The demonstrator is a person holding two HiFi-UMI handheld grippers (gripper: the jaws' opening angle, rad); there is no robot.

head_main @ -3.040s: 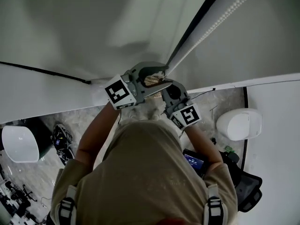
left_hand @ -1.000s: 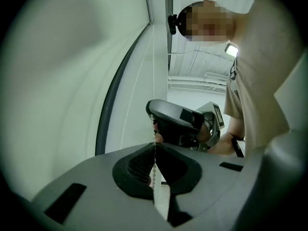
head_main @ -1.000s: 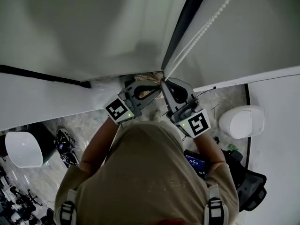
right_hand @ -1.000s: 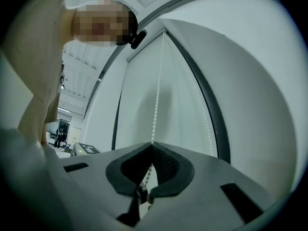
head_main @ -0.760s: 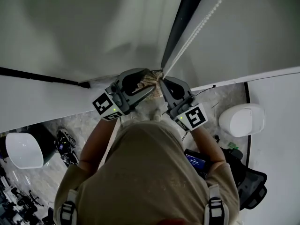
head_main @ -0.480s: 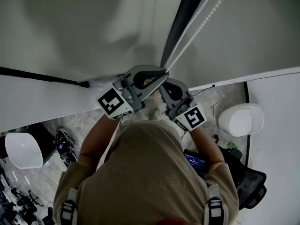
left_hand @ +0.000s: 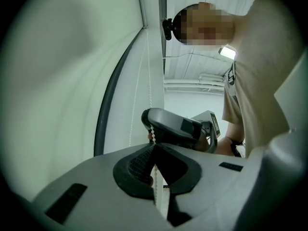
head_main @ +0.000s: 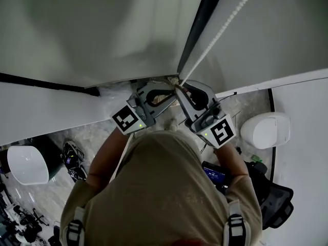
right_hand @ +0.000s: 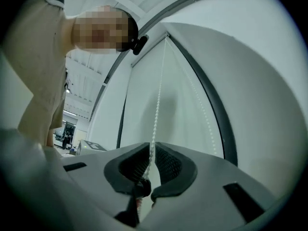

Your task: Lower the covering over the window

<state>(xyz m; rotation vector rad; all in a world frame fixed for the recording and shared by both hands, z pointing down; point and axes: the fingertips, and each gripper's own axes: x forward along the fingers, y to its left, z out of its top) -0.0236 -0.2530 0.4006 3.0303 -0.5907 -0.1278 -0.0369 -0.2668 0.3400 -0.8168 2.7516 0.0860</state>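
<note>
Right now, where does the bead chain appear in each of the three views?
Head view: bead chain runs diagonally from top right to centre.
Left gripper view: vertical, low centre.
Right gripper view: near vertical, centre.
Shared landmark: dark window frame bar beside the chain.

Pale marbled floor [head_main: 97, 132]. White round stool [head_main: 264, 131] on it. Black office chair [head_main: 274, 209] near stool. Second white seat [head_main: 25, 164] well apart, far left of stool. Dark window frame [head_main: 202, 19] up-left of stool.

shirt [head_main: 164, 188]: beige, short-sleeved | shoulder straps [head_main: 75, 225]: grey, black buckles | left gripper [head_main: 171, 93], right gripper [head_main: 180, 90]: grey, black-white marker cube each
</note>
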